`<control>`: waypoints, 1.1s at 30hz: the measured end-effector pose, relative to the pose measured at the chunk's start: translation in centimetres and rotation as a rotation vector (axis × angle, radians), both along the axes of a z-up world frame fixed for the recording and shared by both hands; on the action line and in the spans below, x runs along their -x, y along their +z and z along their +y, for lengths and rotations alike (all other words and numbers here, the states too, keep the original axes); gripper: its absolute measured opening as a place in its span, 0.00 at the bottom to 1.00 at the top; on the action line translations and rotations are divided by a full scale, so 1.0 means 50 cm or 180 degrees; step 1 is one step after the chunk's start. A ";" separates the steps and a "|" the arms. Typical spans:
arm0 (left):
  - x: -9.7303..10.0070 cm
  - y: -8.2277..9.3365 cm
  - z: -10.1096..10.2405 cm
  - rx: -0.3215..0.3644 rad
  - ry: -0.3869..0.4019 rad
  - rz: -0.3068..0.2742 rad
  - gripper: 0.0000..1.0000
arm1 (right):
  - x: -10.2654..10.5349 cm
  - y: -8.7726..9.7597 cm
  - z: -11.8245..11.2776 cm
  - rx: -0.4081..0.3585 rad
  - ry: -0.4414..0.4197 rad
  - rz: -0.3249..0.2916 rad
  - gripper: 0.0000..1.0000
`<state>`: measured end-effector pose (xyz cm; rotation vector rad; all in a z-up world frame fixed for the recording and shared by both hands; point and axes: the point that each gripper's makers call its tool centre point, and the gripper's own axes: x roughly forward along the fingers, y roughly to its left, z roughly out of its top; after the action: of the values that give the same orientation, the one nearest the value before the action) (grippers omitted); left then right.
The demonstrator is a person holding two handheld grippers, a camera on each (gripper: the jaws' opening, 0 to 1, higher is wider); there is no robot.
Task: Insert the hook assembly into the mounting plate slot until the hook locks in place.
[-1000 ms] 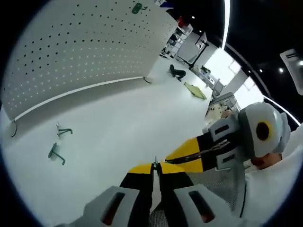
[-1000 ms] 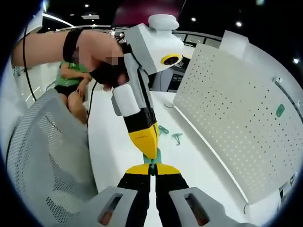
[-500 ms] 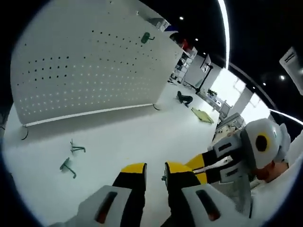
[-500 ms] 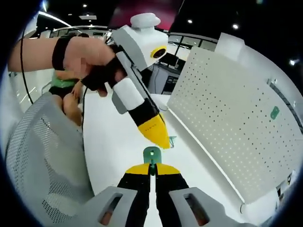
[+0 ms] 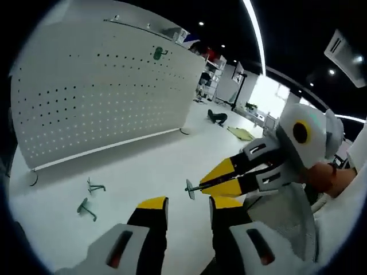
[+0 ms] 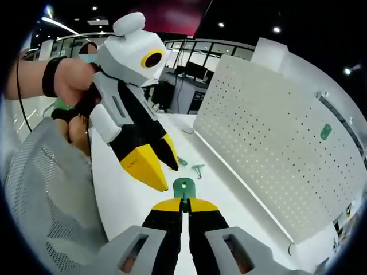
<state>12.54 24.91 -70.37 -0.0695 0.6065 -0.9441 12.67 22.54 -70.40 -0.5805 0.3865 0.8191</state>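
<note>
In the left gripper view, the left gripper [image 5: 182, 207] rose from 6 o'clock with its yellow-tipped jaws spread and nothing between them. The right gripper [image 5: 212, 182] reached in from 3 o'clock, its jaws pressed on the green hook assembly [image 5: 190, 188], whose small plate showed edge-on at the tips. A person's hand [image 5: 321, 177] gripped that tool at 3 o'clock. The white pegboard mounting plate [image 5: 97, 91] stood upright across 10 to 12 o'clock, with one green hook [image 5: 157, 54] already hung near its top edge. Two loose green hooks [image 5: 87, 208] and [image 5: 95, 186] lay on the white table [image 5: 155, 166] at 8 o'clock. One second earlier the left jaws had been pinched together beside the right gripper's tips; since then they had opened.

In the right gripper view, the right gripper [image 6: 183, 204] pinched the green hook assembly [image 6: 183, 186] just above its yellow tips. The left gripper [image 6: 163, 166] hung at 10 o'clock, jaws parted, held by a hand [image 6: 71, 80] wearing a dark wrist strap. It had drawn away from the hook, which it touched a second before. The mounting plate [image 6: 275, 143] stood at 2 o'clock, and spare hooks [image 6: 198, 169] lay near its foot.
</note>
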 end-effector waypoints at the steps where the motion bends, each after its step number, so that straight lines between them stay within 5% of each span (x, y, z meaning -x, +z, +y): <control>1: 0.000 -0.001 0.002 0.0012 0.0017 -0.0007 0.32 | -0.001 0.002 0.001 -0.0007 -0.0004 0.0003 0.01; 23: 0.049 0.028 0.033 0.0218 0.0110 -0.0413 0.43 | -0.032 0.061 -0.013 -0.0247 -0.0301 -0.0122 0.01; 33: 0.068 0.033 0.042 0.0118 0.0105 -0.0486 0.49 | -0.061 0.095 -0.042 -0.0505 -0.0604 -0.0171 0.01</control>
<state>9.15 27.01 -68.75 -0.0401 0.4455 -0.9195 15.74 20.46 -65.62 -0.4102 0.3187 0.6438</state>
